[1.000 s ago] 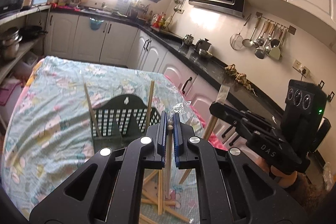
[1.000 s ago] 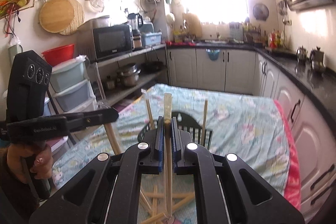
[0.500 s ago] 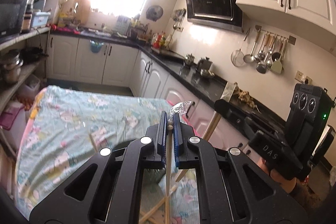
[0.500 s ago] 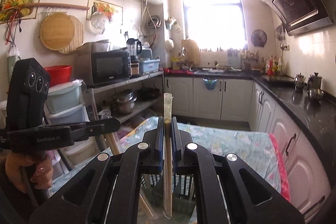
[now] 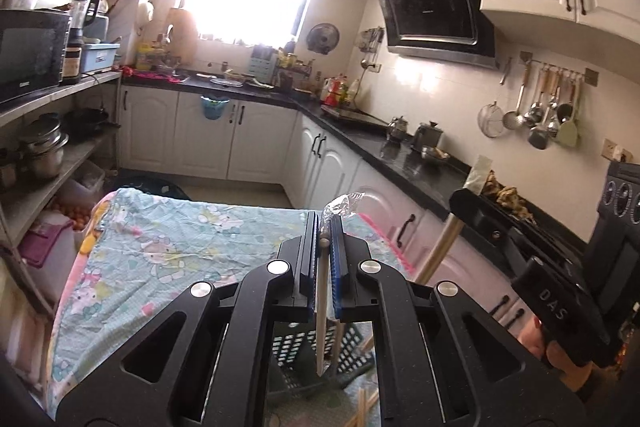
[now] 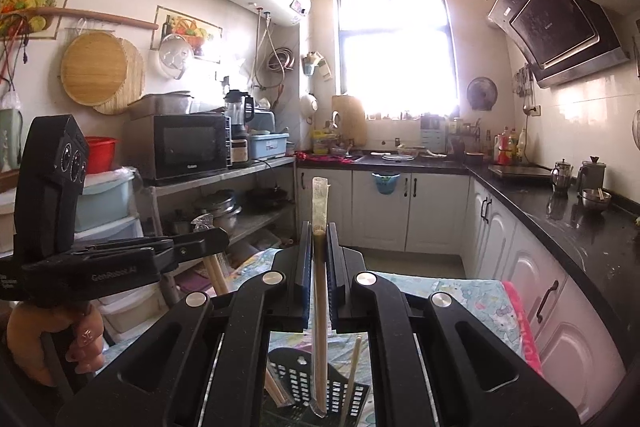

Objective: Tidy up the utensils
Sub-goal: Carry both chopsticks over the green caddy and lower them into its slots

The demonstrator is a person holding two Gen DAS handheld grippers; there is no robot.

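My left gripper [image 5: 325, 227] is shut on a wrapped pair of chopsticks [image 5: 322, 323], held upright with the tips hanging over the dark green slotted utensil basket [image 5: 298, 351]. My right gripper [image 6: 319, 231] is shut on another wrapped pair of chopsticks [image 6: 319, 331], also upright, its lower end above the same basket [image 6: 298, 379]. A bare chopstick [image 6: 350, 375] leans in that basket. The right gripper shows in the left wrist view [image 5: 466, 199]; the left gripper shows in the right wrist view [image 6: 208, 239]. Both are raised above the table.
The table carries a light blue cartoon-print cloth [image 5: 160, 247]. Loose chopsticks [image 5: 366, 399] lie on it beside the basket. Black countertops [image 5: 400, 151] and white cabinets run along the right and back. Shelves with pots and a microwave [image 6: 184, 147] stand on the left.
Both grippers have lifted, each with its wrapped chopsticks. The basket has dropped to the bottom of both views, and the chopstick ends now hang above it.
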